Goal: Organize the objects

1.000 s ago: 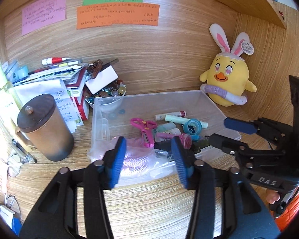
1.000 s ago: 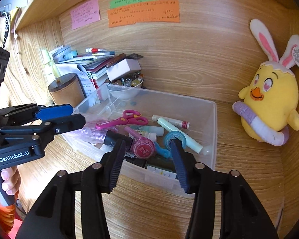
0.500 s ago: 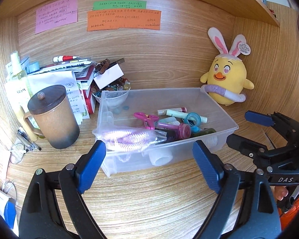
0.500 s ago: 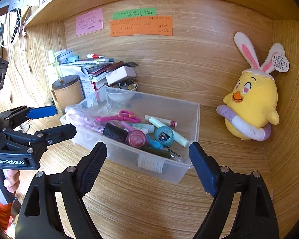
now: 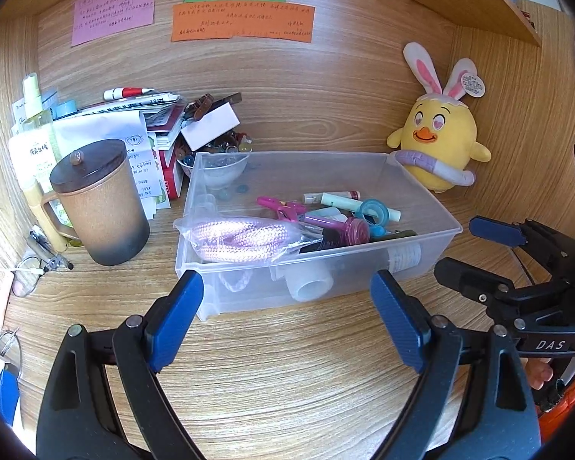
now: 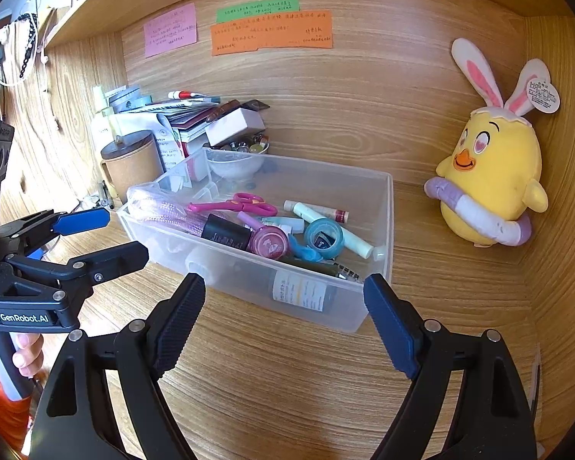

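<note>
Nearest us are two grippers, one in each hand. The left gripper (image 5: 287, 314) and the right gripper (image 6: 283, 314) both have their jaws spread wide with nothing between them, each hovering over bare desk (image 5: 287, 375) just in front of the box.

Beyond the fingertips sits one clear plastic box (image 6: 379, 237), its near wall apart from both grippers. Inside we count one bag of pink rope (image 5: 241, 239) at the left end, one pair of pink scissors (image 6: 235, 204), one round pink case (image 6: 269, 243), one blue roll of tape (image 6: 324, 237), one black tube (image 6: 226, 233) and two pale sticks (image 6: 318, 210) — a few smaller pieces beneath are too jumbled to count.

Left of the box stands one brown lidded mug (image 5: 99, 203), with one stack of papers and books (image 5: 149, 130) behind it and one small bowl of beads (image 5: 218, 159) touching the box's far corner.

Farther right, one yellow plush chick with rabbit ears (image 6: 490, 176) leans against the wall. On the back panel — three paper notes (image 5: 241, 21): pink, green, orange.
</note>
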Available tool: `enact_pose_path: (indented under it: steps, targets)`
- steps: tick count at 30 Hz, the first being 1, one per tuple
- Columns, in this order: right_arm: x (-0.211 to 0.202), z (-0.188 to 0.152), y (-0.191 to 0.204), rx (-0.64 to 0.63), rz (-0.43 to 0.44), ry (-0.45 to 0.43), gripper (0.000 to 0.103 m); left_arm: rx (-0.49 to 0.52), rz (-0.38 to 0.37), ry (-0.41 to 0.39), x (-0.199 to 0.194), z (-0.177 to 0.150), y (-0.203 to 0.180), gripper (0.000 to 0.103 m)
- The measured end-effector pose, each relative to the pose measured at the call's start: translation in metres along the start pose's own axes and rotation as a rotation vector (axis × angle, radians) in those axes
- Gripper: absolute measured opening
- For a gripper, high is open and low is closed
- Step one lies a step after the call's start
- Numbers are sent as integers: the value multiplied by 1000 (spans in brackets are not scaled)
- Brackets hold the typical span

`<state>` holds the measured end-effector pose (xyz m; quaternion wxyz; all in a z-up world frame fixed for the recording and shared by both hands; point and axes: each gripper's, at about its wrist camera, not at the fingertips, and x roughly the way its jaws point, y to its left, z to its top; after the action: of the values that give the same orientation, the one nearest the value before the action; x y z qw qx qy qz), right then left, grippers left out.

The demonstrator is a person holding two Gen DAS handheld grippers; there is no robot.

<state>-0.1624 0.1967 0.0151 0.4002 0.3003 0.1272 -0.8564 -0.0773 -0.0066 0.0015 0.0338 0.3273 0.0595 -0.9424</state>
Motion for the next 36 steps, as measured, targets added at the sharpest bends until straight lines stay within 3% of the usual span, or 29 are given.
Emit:
enact_pose_path:
  steps: [36]
  targets:
    - [-1,-2,1,4,4,4,83,13,-38,-17,-9,-2,-5,96]
